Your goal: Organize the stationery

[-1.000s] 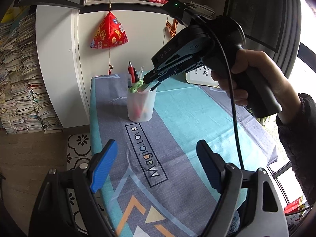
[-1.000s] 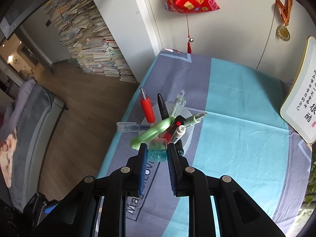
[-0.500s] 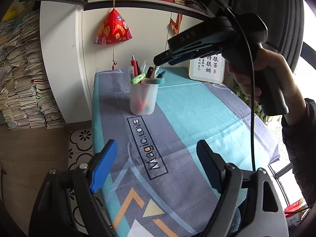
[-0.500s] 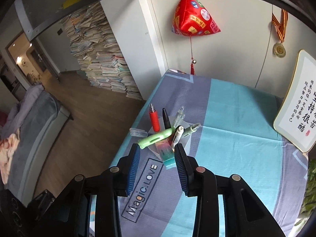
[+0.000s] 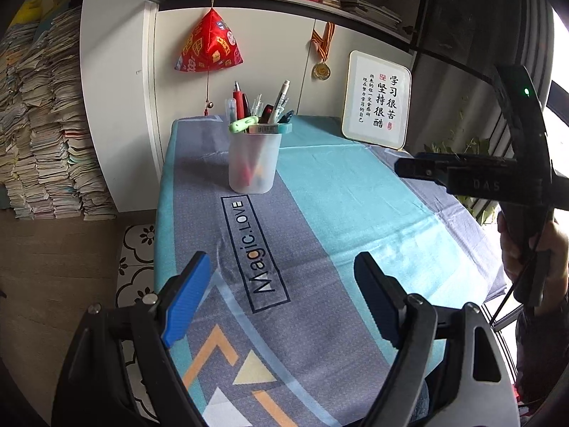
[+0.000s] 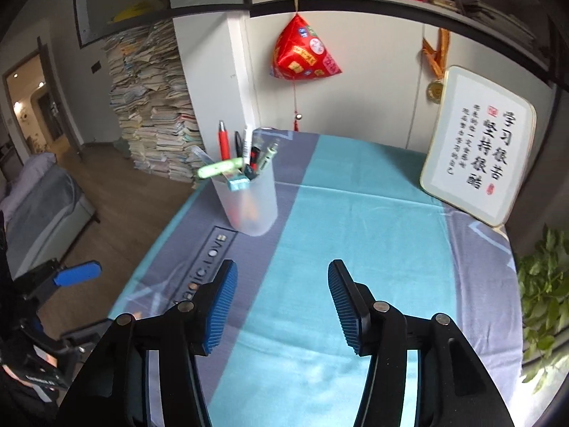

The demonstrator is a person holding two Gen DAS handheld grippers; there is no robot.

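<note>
Your right gripper [image 6: 282,302], a second ago closed on the teal eraser [image 6: 237,182] at the cup, has drawn back, jaws just opening, empty. Your left gripper [image 5: 281,300]: wide, empty, unchanged. Count: one frosted pen cup [image 5: 254,162] on the tablecloth [image 5: 338,213], one eraser across its rim.

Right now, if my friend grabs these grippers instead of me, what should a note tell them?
Left gripper: open, empty, low over the tablecloth at the near end.
Right gripper: jaws have just been opening, nothing between them, clear of the cup.
Frosted pen cup: upright on the grey stripe, holding the pens, the green highlighter and the teal eraser, which lies across the rim.
Done: the eraser is in the cup.
Left: no loose stationery shows on the cloth; maybe nudge the eraser further in.
</note>
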